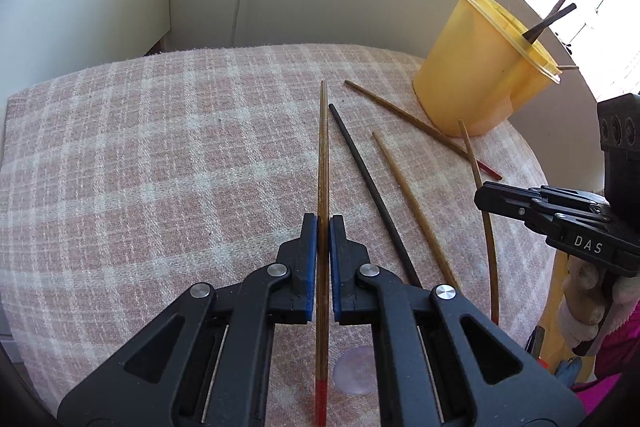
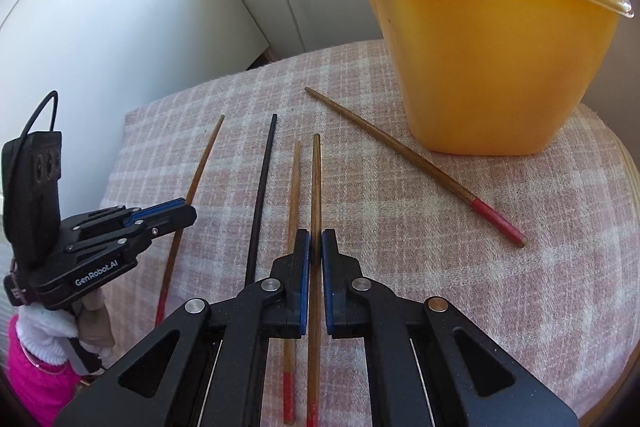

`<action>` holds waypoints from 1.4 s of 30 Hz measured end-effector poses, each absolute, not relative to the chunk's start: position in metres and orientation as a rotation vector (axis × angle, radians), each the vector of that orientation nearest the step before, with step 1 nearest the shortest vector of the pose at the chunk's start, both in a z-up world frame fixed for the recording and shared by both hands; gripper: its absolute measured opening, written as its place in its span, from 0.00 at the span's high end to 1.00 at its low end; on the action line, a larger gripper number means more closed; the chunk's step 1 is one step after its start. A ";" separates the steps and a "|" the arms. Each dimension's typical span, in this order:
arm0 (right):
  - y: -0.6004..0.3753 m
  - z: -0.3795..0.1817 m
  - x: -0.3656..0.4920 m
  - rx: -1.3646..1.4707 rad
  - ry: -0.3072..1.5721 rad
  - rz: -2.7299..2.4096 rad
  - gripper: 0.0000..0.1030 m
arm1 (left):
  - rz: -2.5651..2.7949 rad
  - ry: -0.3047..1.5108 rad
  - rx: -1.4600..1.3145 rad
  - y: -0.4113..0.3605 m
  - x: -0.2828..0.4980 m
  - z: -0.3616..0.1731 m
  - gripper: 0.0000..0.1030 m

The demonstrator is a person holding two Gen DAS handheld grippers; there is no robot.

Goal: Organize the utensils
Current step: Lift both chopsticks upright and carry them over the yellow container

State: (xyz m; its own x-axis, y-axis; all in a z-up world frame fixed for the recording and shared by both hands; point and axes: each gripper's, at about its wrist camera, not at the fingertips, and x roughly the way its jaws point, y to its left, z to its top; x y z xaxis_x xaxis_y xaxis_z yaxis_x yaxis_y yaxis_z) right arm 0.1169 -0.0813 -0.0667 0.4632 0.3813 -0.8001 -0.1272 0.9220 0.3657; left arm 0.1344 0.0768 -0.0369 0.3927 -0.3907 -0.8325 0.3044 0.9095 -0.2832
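A round tabletop (image 1: pixel 120 147) covered with a pink-and-white checked woven cloth was seen, its left and near-left parts bare, its far edge close to a pale wall. At the far right, near the rim, a yellow plastic utensil holder (image 1: pixel 476 67) stood upright with dark sticks leaning out of it.

The left hand-held gripper (image 1: pixel 323 223) was closed on a brown wooden chopstick with a red end (image 1: pixel 322 155), its long axis running near to far, thin tip pointing away. The right hand-held gripper (image 2: pixel 315 239) was likewise clamped on a second brown red-ended chopstick (image 2: pixel 316 183), aligned near to far.

On the cloth between the two were left a slim black chopstick (image 2: pixel 262 187) and a pale wooden chopstick (image 2: pixel 295 195), roughly parallel. Another red-ended chopstick (image 2: pixel 416 163) lay diagonally, beside the holder's base.
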 end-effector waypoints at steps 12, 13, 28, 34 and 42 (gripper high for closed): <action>-0.097 -0.015 0.076 0.146 0.801 0.389 0.96 | -0.476 0.899 -0.121 0.103 0.094 0.028 0.96; -0.099 -0.011 0.072 0.137 0.783 0.389 0.96 | -0.481 0.890 -0.121 0.103 0.091 0.031 0.96; -0.121 0.018 0.040 0.065 0.586 0.374 0.96 | -0.533 0.792 -0.081 0.057 0.085 0.066 0.96; -0.135 0.033 0.035 0.081 0.520 0.352 0.96 | -0.554 0.739 -0.062 0.044 0.084 0.086 0.96; -0.159 0.065 0.029 0.114 0.419 0.322 0.96 | -0.614 0.673 -0.061 0.019 0.088 0.114 0.96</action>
State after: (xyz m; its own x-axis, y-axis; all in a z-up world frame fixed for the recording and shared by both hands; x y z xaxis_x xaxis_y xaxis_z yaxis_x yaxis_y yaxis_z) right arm 0.0290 -0.1588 0.0650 0.8641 0.3295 -0.3805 -0.2828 0.9432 0.1747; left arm 0.0884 0.0191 0.1137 0.6134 -0.5513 -0.5655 0.5128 0.8226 -0.2457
